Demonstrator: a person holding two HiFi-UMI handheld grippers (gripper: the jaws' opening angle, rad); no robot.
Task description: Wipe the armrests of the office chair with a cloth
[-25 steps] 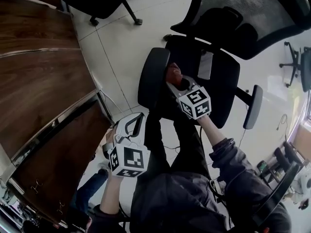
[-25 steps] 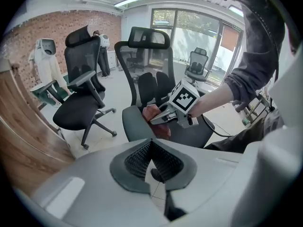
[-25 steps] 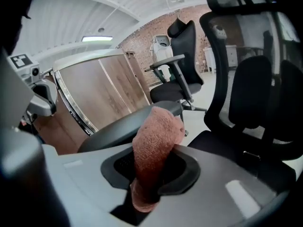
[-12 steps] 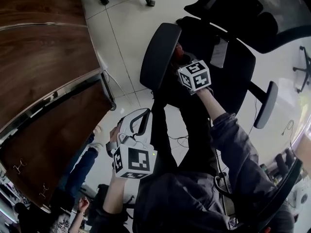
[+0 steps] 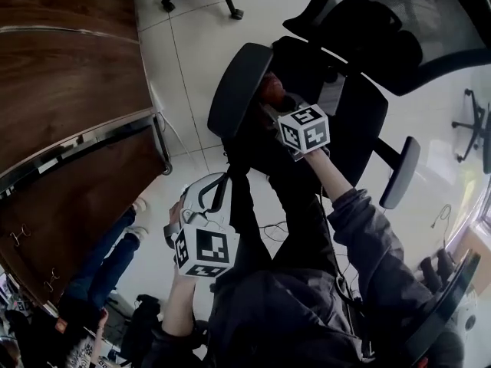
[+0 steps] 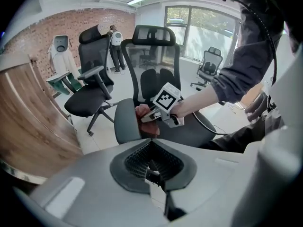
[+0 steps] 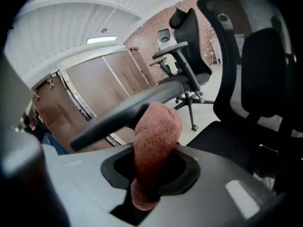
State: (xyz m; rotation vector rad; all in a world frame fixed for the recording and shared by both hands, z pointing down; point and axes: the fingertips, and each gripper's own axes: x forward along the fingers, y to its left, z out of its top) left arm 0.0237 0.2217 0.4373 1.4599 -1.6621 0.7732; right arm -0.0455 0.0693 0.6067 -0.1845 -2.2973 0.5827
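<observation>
Two grippers, left gripper [image 5: 211, 192] and right gripper [image 5: 271, 107], one cloth [image 7: 154, 138], two armrests [image 5: 239, 90] [image 5: 400, 172], one wooden desk [image 5: 69, 90]

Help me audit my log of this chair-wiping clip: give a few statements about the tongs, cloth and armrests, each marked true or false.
1. The right tongs grip a reddish-brown cloth. True.
2. The left tongs hold a second cloth. False: nothing sits between them.
3. The cloth is at the armrest on the wooden desk's side. True.
4. The left tongs press on the other armrest. False: they hang near the person's body, apart from the chair.
5. The chair's seat is white. False: it is black.
</observation>
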